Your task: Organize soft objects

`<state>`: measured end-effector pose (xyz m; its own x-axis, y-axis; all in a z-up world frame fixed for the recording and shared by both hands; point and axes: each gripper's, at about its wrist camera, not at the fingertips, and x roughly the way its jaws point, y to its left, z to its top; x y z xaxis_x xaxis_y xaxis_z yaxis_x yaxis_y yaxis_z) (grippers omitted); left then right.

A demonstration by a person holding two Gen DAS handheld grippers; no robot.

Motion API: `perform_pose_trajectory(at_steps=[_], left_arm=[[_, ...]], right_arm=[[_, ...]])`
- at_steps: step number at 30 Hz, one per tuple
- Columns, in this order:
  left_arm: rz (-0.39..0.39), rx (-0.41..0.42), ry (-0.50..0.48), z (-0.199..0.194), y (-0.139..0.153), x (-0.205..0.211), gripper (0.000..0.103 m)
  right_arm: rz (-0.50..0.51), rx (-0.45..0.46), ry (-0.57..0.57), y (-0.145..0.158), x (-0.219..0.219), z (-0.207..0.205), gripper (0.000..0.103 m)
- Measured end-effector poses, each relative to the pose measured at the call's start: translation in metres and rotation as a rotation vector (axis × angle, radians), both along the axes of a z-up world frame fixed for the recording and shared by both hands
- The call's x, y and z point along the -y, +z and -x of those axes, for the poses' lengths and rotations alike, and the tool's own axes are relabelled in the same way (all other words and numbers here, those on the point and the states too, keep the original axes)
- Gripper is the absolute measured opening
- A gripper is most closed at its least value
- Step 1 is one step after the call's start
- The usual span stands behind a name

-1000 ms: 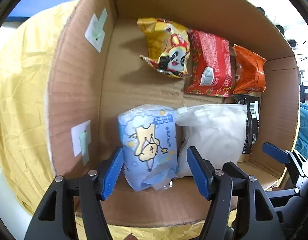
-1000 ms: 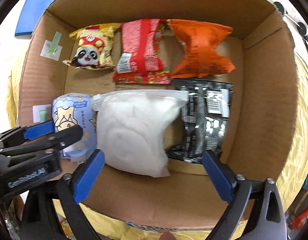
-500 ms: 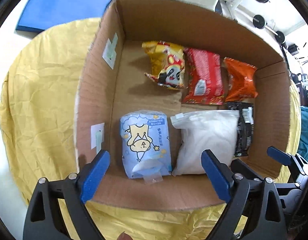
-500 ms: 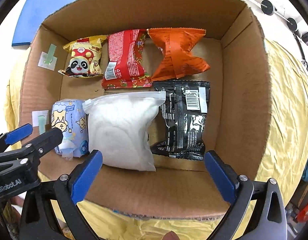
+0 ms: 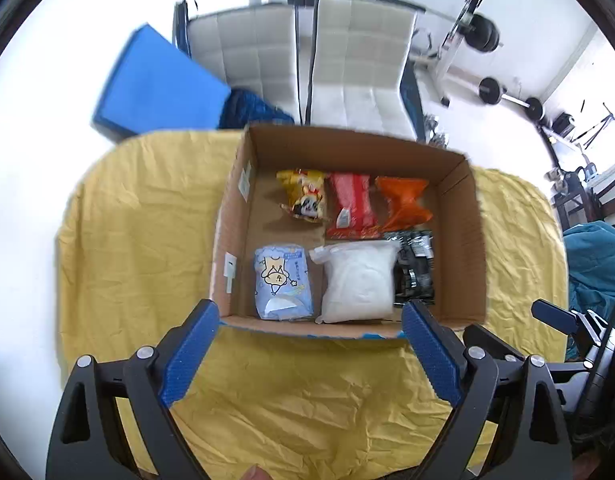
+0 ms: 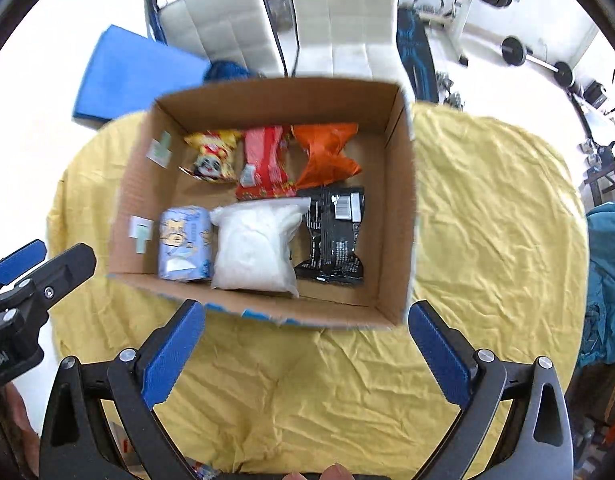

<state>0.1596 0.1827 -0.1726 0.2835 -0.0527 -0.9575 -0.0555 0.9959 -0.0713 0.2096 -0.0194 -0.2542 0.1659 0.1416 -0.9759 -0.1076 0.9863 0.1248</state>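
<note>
Both grippers are being seen much higher above the brown cardboard box [image 5: 347,232] than a second ago, when they were down inside it. The left gripper [image 5: 309,354] was closing around the light blue soft pack with a cartoon figure [image 5: 282,282] then; now its jaws are being held wide apart and nothing is between them. The right gripper [image 6: 305,354] is also being held wide open and empty. The blue pack is being left lying in the near left corner of the box, touching the white puffy bag [image 5: 357,282]. A black packet [image 6: 335,236], a yellow panda bag [image 6: 213,156], a red bag [image 6: 263,164] and an orange bag [image 6: 327,152] are being kept in the box too. Nothing soft is lying out on the crumpled yellow cloth [image 5: 147,240], so the tidying is probably being finished
</note>
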Motion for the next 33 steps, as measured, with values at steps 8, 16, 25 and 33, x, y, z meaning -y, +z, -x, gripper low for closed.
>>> perform_pose_trajectory(at_steps=[8,16,25,33], left_arm=[[-0.025,0.132,-0.025,0.049,0.073,0.016,0.094],[-0.007,0.196,0.005,0.089,0.123,0.019,0.094],[-0.041,0.254,0.032,0.122,0.15,0.022,0.094],[-0.045,0.246,0.041,0.133,0.151,0.021,0.094]], right_arm=[[-0.039,0.138,-0.022,0.086,0.022,0.056,0.103],[-0.042,0.216,-0.006,0.152,0.037,0.107,0.103],[-0.007,0.303,-0.001,0.194,0.041,0.142,0.103],[0.018,0.345,-0.029,0.208,0.049,0.145,0.103]])
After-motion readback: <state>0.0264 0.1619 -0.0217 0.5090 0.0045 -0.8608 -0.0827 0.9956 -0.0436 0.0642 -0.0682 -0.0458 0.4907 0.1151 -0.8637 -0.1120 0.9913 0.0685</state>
